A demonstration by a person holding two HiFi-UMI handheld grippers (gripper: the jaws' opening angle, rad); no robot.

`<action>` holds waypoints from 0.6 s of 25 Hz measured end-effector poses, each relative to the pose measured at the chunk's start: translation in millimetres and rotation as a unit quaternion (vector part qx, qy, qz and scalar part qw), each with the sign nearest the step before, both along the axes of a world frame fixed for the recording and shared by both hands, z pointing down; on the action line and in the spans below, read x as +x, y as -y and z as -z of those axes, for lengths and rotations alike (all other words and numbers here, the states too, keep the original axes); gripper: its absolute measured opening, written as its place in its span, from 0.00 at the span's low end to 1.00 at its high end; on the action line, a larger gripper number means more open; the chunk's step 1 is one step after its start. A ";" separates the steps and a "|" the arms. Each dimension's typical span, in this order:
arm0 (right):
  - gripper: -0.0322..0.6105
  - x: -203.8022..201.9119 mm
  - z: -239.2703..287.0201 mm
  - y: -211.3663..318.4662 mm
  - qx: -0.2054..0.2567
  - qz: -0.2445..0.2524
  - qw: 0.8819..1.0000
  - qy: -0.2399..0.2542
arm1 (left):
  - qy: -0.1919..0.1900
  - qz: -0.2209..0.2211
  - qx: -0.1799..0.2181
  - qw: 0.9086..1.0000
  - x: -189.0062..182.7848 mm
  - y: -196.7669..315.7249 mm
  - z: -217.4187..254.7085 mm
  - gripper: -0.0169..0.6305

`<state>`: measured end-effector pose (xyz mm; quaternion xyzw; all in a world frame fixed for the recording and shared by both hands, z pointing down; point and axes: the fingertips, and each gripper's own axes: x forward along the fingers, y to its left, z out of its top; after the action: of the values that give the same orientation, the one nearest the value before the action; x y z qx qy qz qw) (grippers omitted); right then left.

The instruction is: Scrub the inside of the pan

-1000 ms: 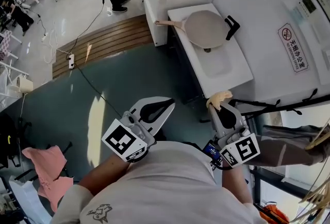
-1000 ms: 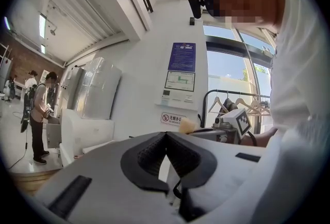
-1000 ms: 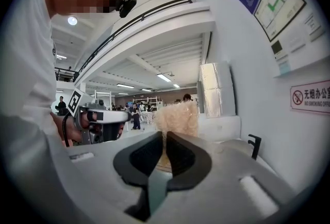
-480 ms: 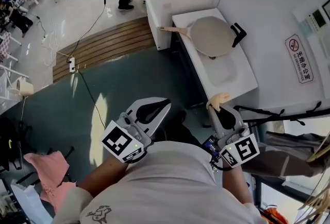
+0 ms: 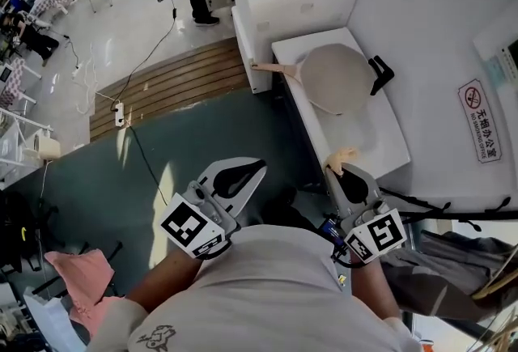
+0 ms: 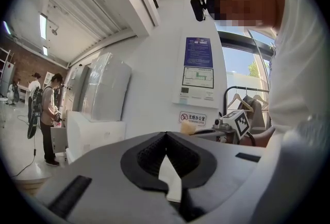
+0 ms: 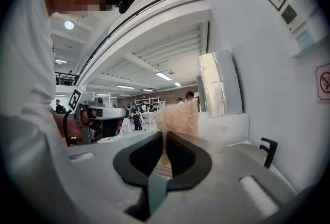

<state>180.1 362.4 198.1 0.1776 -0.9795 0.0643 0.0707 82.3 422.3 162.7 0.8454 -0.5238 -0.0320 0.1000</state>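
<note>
Down in front of us, our left gripper (image 5: 259,165) has its jaws pressed together on nothing, while our right gripper (image 5: 333,172) pinches a tan scrub pad (image 5: 341,156). Only the head view shows the whole pan (image 5: 336,77), lying across the white sink (image 5: 380,140) ahead, well apart from both. A red wall sign (image 5: 479,120) reads 无烟办公室.

Floor (image 5: 81,172): dark grey-green, wooden slat strip (image 5: 174,79) beyond it
Wall (image 5: 437,10): white, carries a red prohibition sign (image 5: 480,120)
Window (image 6: 242,66): daylight, blue sky
</note>
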 end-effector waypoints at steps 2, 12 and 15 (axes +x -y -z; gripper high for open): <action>0.09 -0.7 -4.2 24.8 0.000 0.001 1.000 -0.004 | 0.002 -0.003 0.001 1.000 -0.9 26.1 -1.5 0.02; 0.09 23.7 6.8 123.0 0.001 -0.025 1.000 0.010 | 0.005 -0.027 0.009 1.000 18.3 141.2 4.6 0.02; 0.09 38.5 4.2 139.6 -0.001 -0.044 0.999 0.010 | 0.009 -0.052 0.004 0.999 32.7 165.2 -1.2 0.02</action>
<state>218.7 222.8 194.0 0.2194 -0.9714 0.0699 0.0585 115.0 257.1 163.9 0.8723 -0.4795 -0.0211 0.0932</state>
